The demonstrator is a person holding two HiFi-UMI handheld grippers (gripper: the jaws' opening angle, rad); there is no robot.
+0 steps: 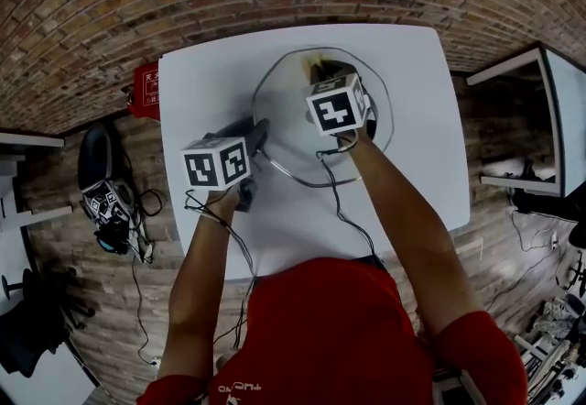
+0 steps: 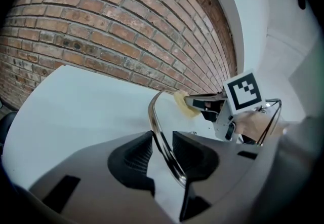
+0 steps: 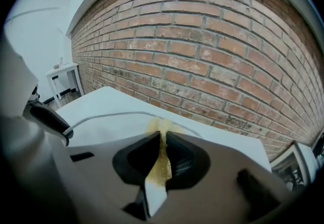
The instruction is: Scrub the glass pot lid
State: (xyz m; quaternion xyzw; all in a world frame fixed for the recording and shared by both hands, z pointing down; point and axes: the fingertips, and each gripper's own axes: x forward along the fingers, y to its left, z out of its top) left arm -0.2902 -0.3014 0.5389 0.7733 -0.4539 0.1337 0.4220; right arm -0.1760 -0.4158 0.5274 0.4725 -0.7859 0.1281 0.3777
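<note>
The glass pot lid (image 1: 291, 93) lies flat on the white table (image 1: 201, 73), its metal rim (image 2: 154, 111) forming a wide ring. My left gripper (image 1: 259, 130) is shut on the rim at the lid's left edge; the rim runs between its two pads (image 2: 161, 149). My right gripper (image 1: 320, 73) reaches over the lid's far side and is shut on a thin yellow sponge (image 3: 162, 159). The sponge's tip (image 1: 317, 58) rests on the glass near the far rim (image 3: 116, 115). The sponge (image 2: 182, 102) also shows in the left gripper view, in front of the right gripper's marker cube (image 2: 243, 90).
A brick wall stands beyond the table's far edge. A red object (image 1: 145, 90) and a black seat (image 1: 95, 156) with cables lie off the table's left side. A white cabinet (image 1: 549, 124) stands to the right. The table's near edge sits close to the person's body.
</note>
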